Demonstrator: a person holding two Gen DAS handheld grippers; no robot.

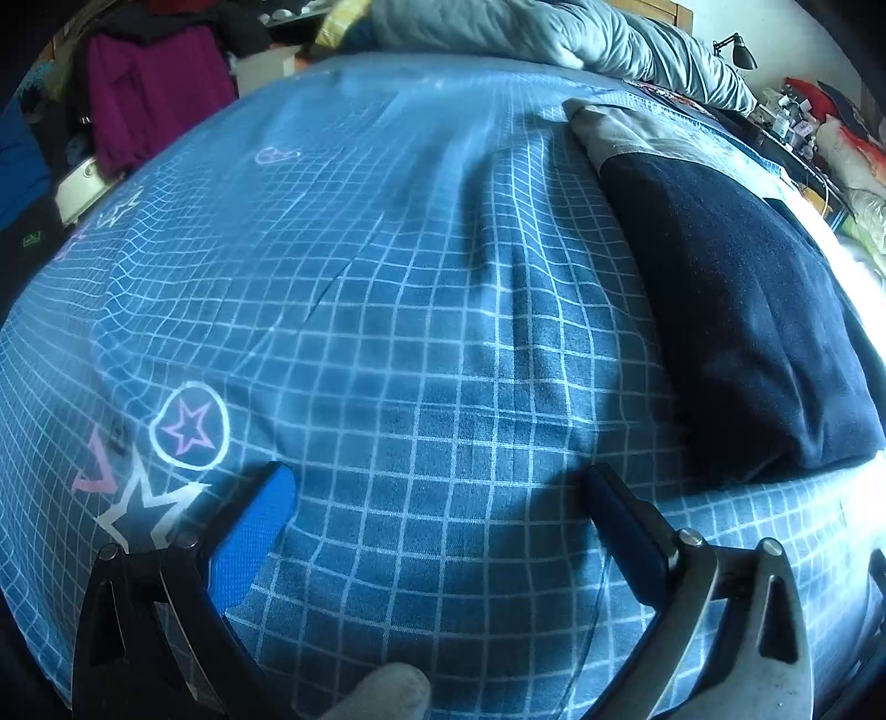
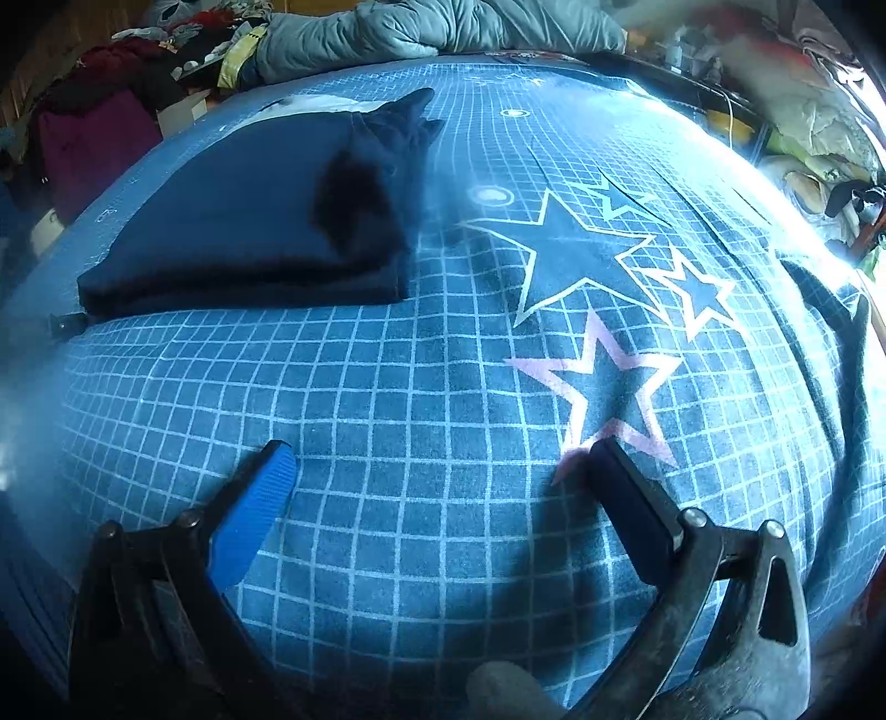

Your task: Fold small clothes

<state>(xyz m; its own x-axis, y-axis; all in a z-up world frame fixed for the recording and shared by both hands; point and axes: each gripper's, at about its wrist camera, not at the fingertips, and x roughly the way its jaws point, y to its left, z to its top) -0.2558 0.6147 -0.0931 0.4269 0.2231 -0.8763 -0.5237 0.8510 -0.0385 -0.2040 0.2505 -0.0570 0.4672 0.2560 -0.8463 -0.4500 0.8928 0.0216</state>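
Note:
A folded dark navy garment [image 1: 736, 310] lies on the blue checked bedspread [image 1: 387, 277] at the right of the left wrist view, with a grey piece [image 1: 614, 130] showing at its far end. In the right wrist view the same navy garment [image 2: 249, 221] sits at the upper left, its far corner bunched up. My left gripper [image 1: 437, 487] hovers open over bare bedspread, to the left of the garment's near end. My right gripper [image 2: 440, 462] is open too, over the checked bedspread [image 2: 387, 387], nearer than the garment and to its right. Nothing sits between either pair of fingers.
A grey quilt [image 1: 554, 27] is heaped along the far side of the bed. A purple garment [image 1: 149, 94] and other clutter stand at the far left. A black desk lamp [image 1: 739, 50] and bags crowd the right edge. Large star prints [image 2: 587, 243] mark the bedspread.

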